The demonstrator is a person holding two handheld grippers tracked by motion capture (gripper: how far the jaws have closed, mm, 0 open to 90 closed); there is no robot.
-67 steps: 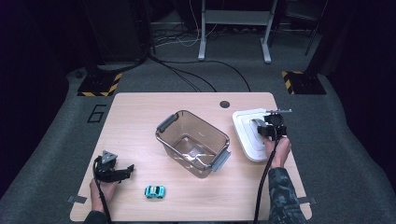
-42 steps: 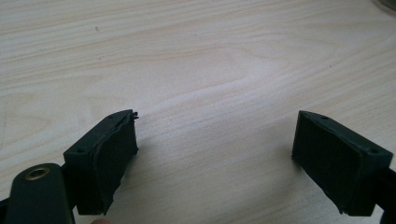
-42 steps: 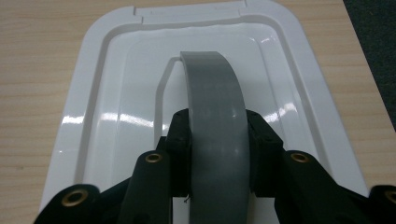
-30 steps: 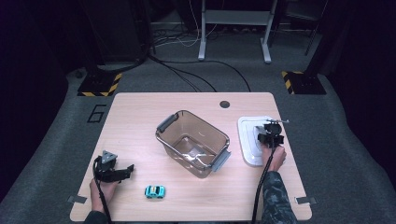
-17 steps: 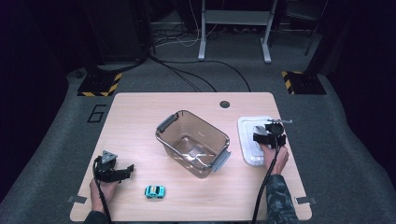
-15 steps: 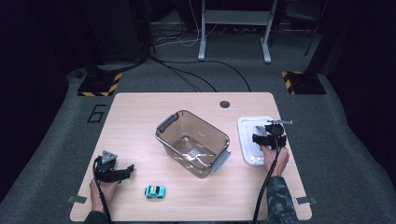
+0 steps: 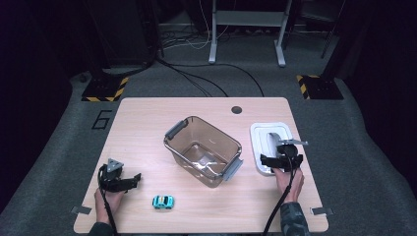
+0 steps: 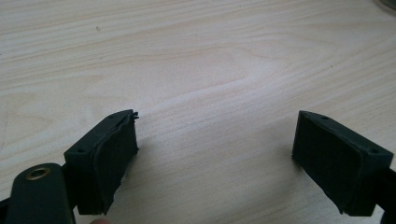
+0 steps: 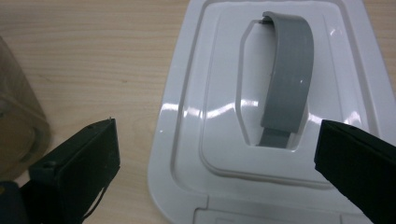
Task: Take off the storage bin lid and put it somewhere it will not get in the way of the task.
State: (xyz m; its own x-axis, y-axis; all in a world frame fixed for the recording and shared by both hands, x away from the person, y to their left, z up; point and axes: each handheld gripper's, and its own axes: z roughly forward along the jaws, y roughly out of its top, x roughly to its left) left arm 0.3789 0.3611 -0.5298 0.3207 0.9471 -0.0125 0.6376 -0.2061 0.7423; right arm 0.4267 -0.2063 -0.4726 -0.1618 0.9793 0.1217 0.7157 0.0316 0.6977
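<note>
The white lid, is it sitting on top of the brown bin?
No, the lid lies flat on the table, to the right of the open bin.

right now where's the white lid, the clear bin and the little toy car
white lid (image 9: 224,93): right gripper view, on its flat white top beside the grey handle
clear bin (image 7: 202,147): high view, on its brownish see-through inner wall
toy car (image 7: 163,201): high view, on its turquoise roof
</note>
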